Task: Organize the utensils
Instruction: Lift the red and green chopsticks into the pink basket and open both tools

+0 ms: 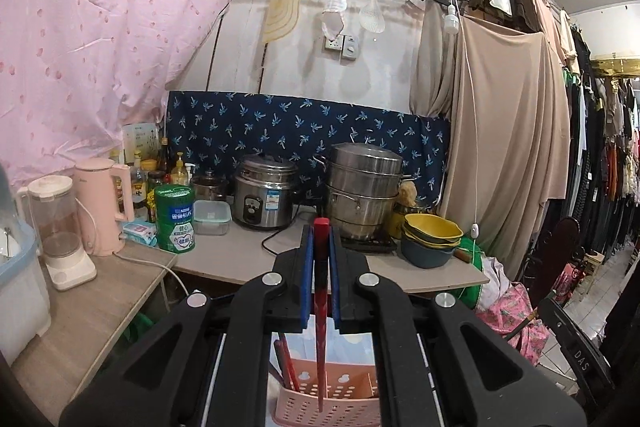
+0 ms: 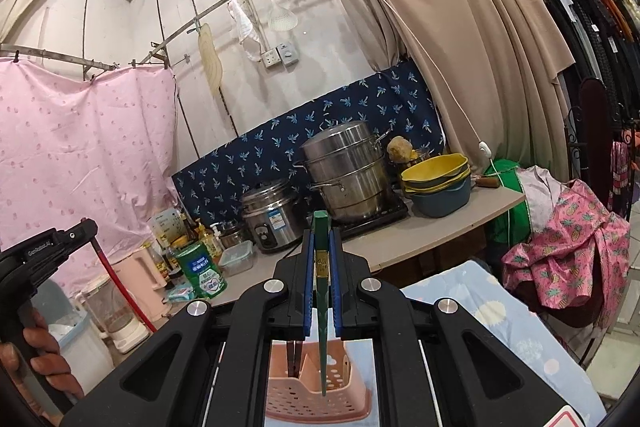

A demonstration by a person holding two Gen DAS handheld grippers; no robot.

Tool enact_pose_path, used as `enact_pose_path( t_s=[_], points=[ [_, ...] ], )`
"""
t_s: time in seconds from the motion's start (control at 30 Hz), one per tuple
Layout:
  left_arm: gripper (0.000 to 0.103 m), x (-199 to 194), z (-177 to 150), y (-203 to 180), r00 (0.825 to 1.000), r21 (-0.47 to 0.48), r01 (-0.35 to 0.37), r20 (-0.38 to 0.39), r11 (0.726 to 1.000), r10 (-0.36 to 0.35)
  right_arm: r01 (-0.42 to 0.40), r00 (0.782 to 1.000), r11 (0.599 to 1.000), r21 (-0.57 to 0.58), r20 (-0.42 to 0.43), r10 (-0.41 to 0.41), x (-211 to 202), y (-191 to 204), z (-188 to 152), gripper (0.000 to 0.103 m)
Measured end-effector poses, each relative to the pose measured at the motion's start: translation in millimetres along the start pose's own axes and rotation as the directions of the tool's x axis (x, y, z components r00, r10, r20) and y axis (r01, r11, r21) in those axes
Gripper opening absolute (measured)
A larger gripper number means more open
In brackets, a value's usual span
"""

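Observation:
My left gripper [image 1: 320,251] is shut on a red chopstick [image 1: 321,307], held upright with its tip down inside a pink perforated utensil basket [image 1: 340,401]. Dark red chopsticks [image 1: 287,363] stand in the basket's left part. My right gripper [image 2: 321,255] is shut on a green chopstick [image 2: 322,307], tip pointing down into the same pink basket [image 2: 308,391], where dark chopsticks [image 2: 294,357] stand at the left. The left gripper's body [image 2: 44,251] and the hand holding it show at the left of the right wrist view.
Behind is a counter [image 1: 248,259] with a rice cooker [image 1: 266,193], a steel steamer pot [image 1: 362,187], stacked yellow and blue bowls [image 1: 432,239], a green tin [image 1: 175,219], a pink kettle [image 1: 104,207] and a blender [image 1: 60,231]. Clothes hang at the right.

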State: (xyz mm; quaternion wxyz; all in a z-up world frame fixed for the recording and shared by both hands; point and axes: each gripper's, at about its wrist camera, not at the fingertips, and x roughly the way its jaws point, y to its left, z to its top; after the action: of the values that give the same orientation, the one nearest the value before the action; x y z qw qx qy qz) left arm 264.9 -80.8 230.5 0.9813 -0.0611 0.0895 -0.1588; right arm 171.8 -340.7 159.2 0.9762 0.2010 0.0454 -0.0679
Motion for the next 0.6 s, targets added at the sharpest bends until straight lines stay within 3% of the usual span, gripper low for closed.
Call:
enact_pose_path(
  t_s=[0.17,0.6],
  points=[
    [0.007,26.2,-8.3,0.1,1.0,0.009,-0.021,-0.01,1.0,0.021,0.009,1.0,1.0,0.005,0.002,-0.009,24.0,0.0,0.4,0.008],
    [0.007,51.5,-47.5,2.3,0.995,0.01,-0.015,-0.095,1.0,0.016,-0.008,0.992,1.0,-0.004,-0.123,0.008,57.2,1.3,-42.0,0.008]
  ],
)
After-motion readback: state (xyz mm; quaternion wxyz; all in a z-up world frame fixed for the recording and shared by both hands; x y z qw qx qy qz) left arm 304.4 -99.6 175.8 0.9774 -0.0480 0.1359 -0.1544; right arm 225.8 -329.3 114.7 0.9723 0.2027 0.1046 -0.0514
